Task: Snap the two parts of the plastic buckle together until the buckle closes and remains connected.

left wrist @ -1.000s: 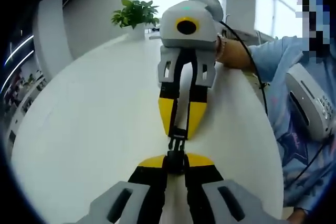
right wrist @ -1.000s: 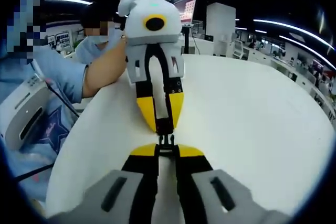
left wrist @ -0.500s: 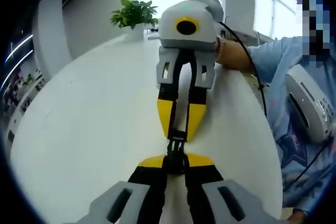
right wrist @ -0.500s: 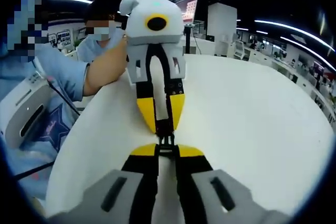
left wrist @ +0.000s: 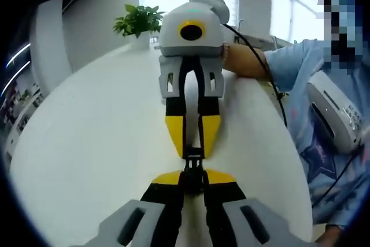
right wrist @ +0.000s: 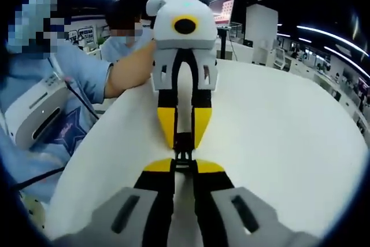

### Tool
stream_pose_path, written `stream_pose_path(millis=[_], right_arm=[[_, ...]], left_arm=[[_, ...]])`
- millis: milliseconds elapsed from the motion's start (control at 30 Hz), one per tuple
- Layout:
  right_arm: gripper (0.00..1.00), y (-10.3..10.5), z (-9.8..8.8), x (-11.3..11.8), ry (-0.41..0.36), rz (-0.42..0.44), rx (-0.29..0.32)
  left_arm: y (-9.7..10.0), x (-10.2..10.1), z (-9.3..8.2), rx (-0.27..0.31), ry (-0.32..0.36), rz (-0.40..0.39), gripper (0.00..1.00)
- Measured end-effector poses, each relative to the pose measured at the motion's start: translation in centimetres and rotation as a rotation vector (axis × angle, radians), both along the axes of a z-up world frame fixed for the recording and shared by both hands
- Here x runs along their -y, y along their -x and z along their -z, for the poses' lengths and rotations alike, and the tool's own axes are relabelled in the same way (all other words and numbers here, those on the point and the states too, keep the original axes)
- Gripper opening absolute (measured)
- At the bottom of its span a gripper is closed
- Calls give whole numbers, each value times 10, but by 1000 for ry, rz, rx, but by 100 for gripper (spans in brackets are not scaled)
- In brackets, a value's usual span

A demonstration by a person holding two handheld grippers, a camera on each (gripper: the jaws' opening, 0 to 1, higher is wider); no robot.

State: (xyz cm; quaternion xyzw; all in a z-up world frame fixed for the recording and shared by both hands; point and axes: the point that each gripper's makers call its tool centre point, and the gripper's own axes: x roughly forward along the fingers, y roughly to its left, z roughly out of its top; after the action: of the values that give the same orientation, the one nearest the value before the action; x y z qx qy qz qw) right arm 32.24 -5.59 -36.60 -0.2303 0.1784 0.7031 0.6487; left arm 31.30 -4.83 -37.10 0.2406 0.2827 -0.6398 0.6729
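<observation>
left tongs (left wrist: 192, 179): clamped on near buckle half (left wrist: 193, 176)
right tongs (right wrist: 184, 166): clamped on other buckle half (right wrist: 183, 155)
buckle: above white counter (left wrist: 87, 143), between tong tips
axis: halves in line, tips facing, seemingly nearly mated
next: push straight together

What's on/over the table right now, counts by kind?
Tongs: 2, left tongs and right tongs, each shut on an end of the buckle
Black plastic buckle: 1, its two parts meeting between the tips
Potted plant: 1, at the far table edge
Total: 4
</observation>
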Motion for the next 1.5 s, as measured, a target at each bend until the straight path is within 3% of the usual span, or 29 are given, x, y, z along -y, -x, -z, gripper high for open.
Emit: stream_pose_path(millis=[233,500,800,933,1000,1500], right_arm=[[12,4,1,1,5,-27,6],[13,6,1,3,10,-16,16],[21,5,0,8,-10,23,-3],[18,6,0,9,-14,26,-8],[13,4,-1,9,-12,27,1],[12,2,-2,6,-25,55,-6]], left_arm=[[1,-1,0,17,4,8,13],[-4,-4,-1,37,2,-15,22],[2,-6,0,4,-24,-9,15],[3,-5,0,9,-29,-5,13],[3,-5,0,3,-29,-11,13],[2,-4,0,-14,-45,-37,12]])
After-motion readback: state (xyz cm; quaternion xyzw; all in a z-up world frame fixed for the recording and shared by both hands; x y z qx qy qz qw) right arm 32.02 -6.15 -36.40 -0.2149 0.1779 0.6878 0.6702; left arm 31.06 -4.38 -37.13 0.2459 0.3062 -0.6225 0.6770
